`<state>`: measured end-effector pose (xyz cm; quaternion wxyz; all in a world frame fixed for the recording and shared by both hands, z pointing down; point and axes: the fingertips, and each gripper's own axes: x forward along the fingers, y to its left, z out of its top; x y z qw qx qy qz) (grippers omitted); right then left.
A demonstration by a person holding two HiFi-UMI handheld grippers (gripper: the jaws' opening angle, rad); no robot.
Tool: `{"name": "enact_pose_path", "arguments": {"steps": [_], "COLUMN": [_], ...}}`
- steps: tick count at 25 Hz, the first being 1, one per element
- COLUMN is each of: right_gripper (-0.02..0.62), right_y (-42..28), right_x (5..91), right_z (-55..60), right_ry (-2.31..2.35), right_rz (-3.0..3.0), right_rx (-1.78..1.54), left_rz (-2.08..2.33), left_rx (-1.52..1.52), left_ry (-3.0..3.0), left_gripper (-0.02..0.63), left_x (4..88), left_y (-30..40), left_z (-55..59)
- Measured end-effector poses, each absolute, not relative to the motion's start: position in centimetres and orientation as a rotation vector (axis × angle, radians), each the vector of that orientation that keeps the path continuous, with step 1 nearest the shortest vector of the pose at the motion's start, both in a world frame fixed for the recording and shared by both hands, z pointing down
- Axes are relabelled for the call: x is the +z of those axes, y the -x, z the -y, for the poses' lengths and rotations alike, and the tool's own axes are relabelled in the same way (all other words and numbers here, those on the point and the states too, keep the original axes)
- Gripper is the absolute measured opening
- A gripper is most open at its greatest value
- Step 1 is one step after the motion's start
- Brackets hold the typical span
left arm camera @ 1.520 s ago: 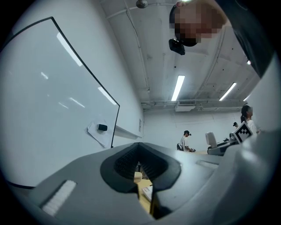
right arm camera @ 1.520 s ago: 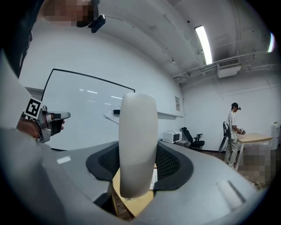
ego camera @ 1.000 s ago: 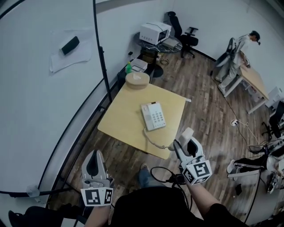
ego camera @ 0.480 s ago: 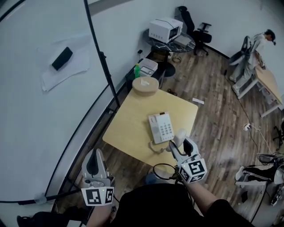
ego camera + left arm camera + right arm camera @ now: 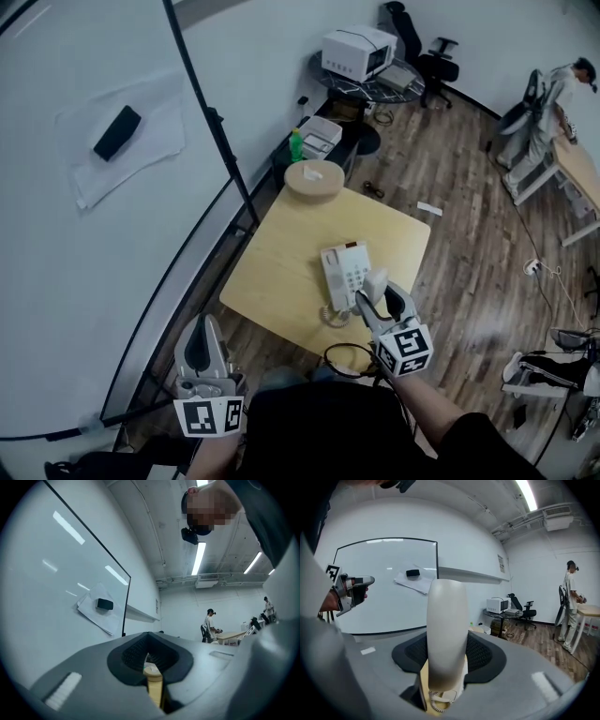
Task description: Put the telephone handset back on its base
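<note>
"While the right gripper (image 5: 378, 298) pinches the handset (image 5: 376, 281) in its jaws, where is that handset?"
"Over the near right corner of the base (image 5: 343, 269) on the surface (image 5: 277, 267)."
"And the left gripper (image 5: 200, 332)?"
"Jaws pressed together, empty, well apart."

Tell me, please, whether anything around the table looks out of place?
Only the handset: it is off the phone base, clamped in the right gripper near it, its coiled cord lying on the table. Nothing else looks odd.
</note>
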<state>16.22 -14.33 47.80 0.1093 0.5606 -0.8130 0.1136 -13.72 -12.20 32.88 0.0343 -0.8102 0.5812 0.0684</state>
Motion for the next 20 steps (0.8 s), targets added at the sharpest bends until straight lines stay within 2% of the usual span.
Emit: {"name": "enact_pose_path", "arguments": {"steps": [10,20], "right_gripper": [0.221,0.219], "right_y": [-15.0,-14.8], "right_x": [54.0,62.6], "right_z": [20.7,24.6], "right_ry": [-1.579,-1.536], "right_rz": [2.204,2.030], "right_rx": [0.436,0.574], "left_rz": [-1.729,-1.802], "left_rx": [0.188,0.113], "left_ry": [2.616,2.666], "left_gripper": [0.000,0.000], "left_x": [35.5,39.9], "left_y": [15.0,16.7], "left_z": [17.5,17.7]}}
